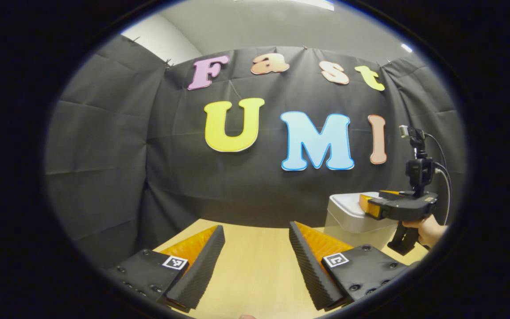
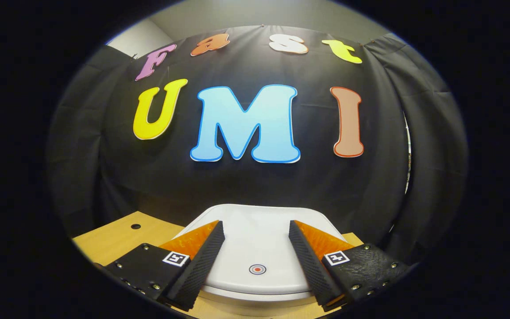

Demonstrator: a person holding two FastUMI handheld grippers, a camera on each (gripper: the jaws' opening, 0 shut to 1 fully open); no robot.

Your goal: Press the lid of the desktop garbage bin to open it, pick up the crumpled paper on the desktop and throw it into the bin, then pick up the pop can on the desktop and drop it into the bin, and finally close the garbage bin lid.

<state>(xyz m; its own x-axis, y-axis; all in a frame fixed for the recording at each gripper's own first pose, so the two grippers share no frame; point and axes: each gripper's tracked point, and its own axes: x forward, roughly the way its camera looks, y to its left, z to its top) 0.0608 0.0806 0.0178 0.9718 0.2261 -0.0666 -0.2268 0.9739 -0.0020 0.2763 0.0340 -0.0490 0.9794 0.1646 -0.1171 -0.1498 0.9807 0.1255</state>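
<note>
Right gripper view, closed bin lid (image 2: 255, 248) below spread right tool (image 2: 256, 230)

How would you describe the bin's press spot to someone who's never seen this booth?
Start at the wooden table in front of the black cloth wall; on it stands a pale bin with its lid down. Near the lid's front edge, between the open right gripper fingers, sits a small round target mark, the lid's one marking.

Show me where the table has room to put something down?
The bare wooden table between and ahead of the left tongs is free, up to the black cloth wall. It gets crowded on the right, where the right tongs hover over the white bin's closed lid.
</note>
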